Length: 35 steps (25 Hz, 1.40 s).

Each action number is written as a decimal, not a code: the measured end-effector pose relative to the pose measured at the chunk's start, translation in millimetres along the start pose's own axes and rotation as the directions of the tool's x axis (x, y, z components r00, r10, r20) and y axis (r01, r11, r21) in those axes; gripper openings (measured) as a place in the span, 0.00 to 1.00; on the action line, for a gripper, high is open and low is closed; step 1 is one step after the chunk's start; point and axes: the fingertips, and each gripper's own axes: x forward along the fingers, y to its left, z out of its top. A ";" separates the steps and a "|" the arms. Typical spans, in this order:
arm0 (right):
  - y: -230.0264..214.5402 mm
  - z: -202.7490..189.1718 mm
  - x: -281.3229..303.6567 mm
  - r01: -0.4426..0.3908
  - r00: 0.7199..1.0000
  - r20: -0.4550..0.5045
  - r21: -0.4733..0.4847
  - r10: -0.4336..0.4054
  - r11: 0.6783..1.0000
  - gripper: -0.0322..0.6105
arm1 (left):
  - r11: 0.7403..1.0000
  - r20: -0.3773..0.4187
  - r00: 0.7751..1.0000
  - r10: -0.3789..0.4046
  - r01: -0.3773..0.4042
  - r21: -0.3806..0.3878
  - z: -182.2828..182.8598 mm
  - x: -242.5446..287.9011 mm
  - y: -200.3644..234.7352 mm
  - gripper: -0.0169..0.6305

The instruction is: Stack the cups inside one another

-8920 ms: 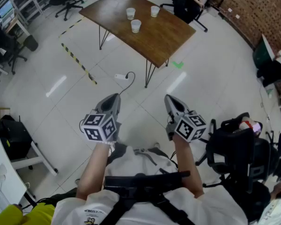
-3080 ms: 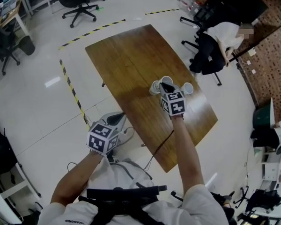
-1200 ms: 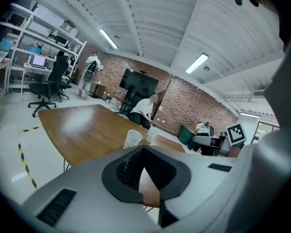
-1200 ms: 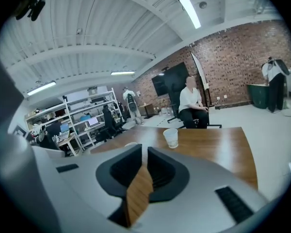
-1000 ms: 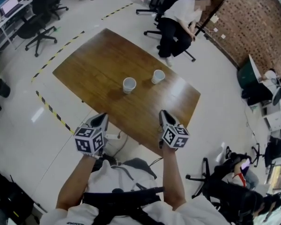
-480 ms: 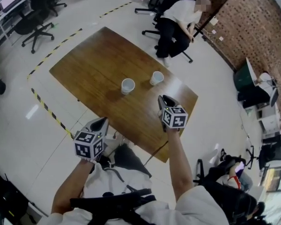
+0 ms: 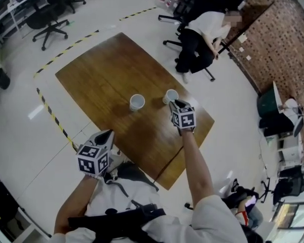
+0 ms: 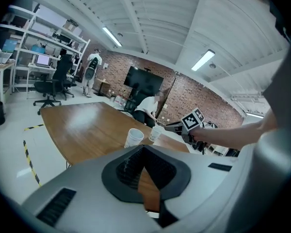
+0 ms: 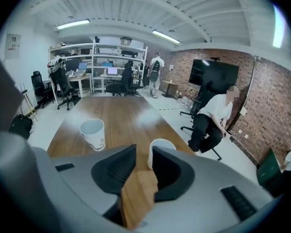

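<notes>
Two white paper cups stand upright on the brown wooden table [image 7: 99,80]. The left cup [image 7: 137,102] [image 9: 93,133] [image 8: 134,137] stands apart. Just beyond my right gripper's fingertips is the right cup [image 7: 171,95] [image 9: 157,152] [image 8: 155,133]. My right gripper [image 7: 176,104] [image 9: 144,153] is over the table, its jaws opening with nothing between them. At the table's near edge my left gripper [image 7: 108,133] [image 8: 144,147] is held low. Its tips meet and hold nothing.
A person sits on an office chair [image 7: 205,32] [image 9: 211,118] just past the table's far right edge. More office chairs [image 7: 50,19] and shelves stand at the left. Yellow-black tape [image 7: 53,118] marks the floor beside the table.
My right gripper has moved forward from the table's near edge up to the right cup, rolling as it went, and its jaws have spread. The left gripper has hardly moved.
</notes>
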 end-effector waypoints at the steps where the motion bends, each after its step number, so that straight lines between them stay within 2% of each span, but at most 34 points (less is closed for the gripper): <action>1: -1.4 0.2 8.1 -0.010 1.000 -0.008 -0.015 0.010 1.000 0.25 | 1.000 0.000 1.000 0.010 -0.010 -0.004 0.2 1.9 1.3 0.02; 8: -3.3 -7.2 43.8 -0.065 0.996 -0.058 -0.033 0.063 0.997 0.25 | 0.998 -0.016 0.998 0.056 -0.056 -0.017 1.1 18.2 9.3 0.02; 17: 3.5 -16.9 72.8 -0.095 0.992 -0.088 -0.061 0.089 0.994 0.25 | 0.999 -0.049 0.998 0.045 -0.046 -0.007 4.9 50.2 0.7 0.02; 19: 3.9 -18.2 77.2 -0.101 0.991 -0.090 -0.070 0.095 0.992 0.21 | 0.999 -0.053 0.998 0.044 -0.044 -0.007 5.8 54.7 -1.3 0.02; 22: 4.9 -18.8 84.1 -0.110 0.991 -0.091 -0.077 0.103 0.991 0.21 | 0.999 -0.057 0.997 0.048 -0.049 -0.011 6.0 56.3 -0.8 0.02; 25: 3.3 -29.7 94.9 -0.110 0.989 -0.111 -0.095 0.099 0.989 0.20 | 0.998 -0.061 0.997 0.056 -0.057 -0.016 4.4 55.0 2.4 0.02; 29: 0.7 -20.5 88.6 -0.083 0.992 -0.105 -0.122 0.070 0.989 0.11 | 0.998 -0.062 0.996 0.064 -0.066 -0.022 4.5 52.5 7.0 0.02; 35: -1.7 -17.9 79.8 -0.063 0.994 -0.099 -0.143 0.049 0.988 0.10 | 0.998 -0.065 0.996 0.062 -0.063 -0.022 2.1 48.1 8.0 0.02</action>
